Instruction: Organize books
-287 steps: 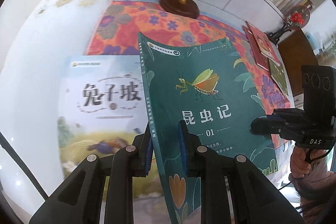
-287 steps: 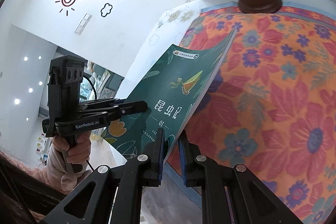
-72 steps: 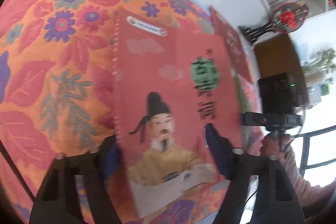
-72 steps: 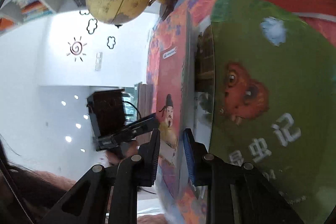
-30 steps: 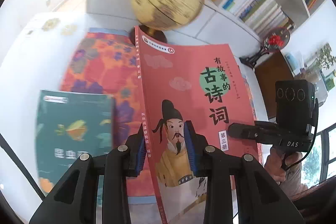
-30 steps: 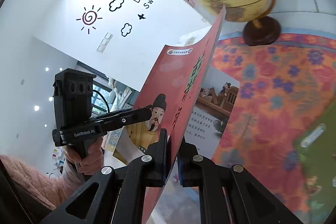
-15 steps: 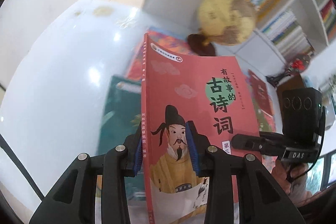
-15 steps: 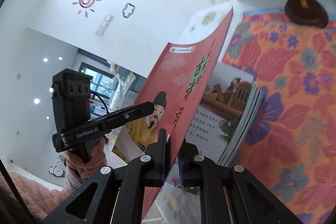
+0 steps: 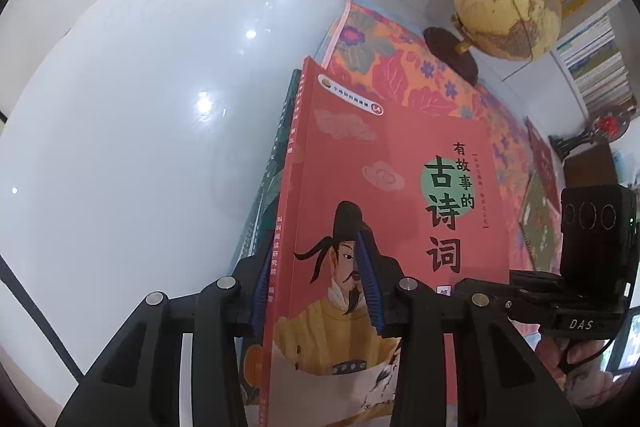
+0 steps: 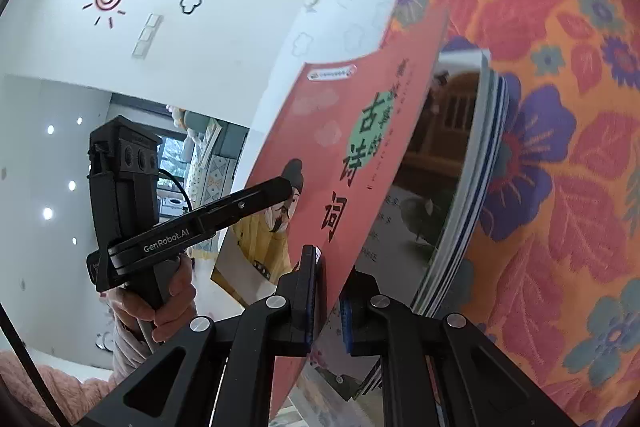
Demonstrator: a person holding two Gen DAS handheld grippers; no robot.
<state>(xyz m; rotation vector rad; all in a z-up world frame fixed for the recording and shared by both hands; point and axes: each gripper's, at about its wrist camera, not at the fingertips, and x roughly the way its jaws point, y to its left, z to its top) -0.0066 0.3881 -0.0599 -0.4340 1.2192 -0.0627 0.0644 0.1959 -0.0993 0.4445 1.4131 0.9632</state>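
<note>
Two grippers are working one red book (image 9: 384, 195): the right gripper (image 10: 328, 303) is pinching its front cover nearly shut, while the left gripper (image 9: 316, 283) is straddling the spine edge, jaws having just been easing apart. Directly under the left fingers, the book is coming down onto the green book (image 9: 266, 187) on the white table (image 9: 120, 147). Stack looks partly built; more books (image 9: 540, 187) are waiting right of the tool on the floral cloth (image 9: 404, 67).

poetry book (image 9: 384, 187) over insect book (image 9: 272, 183) | globe (image 9: 506, 5) behind, on cloth (image 9: 404, 67)
</note>
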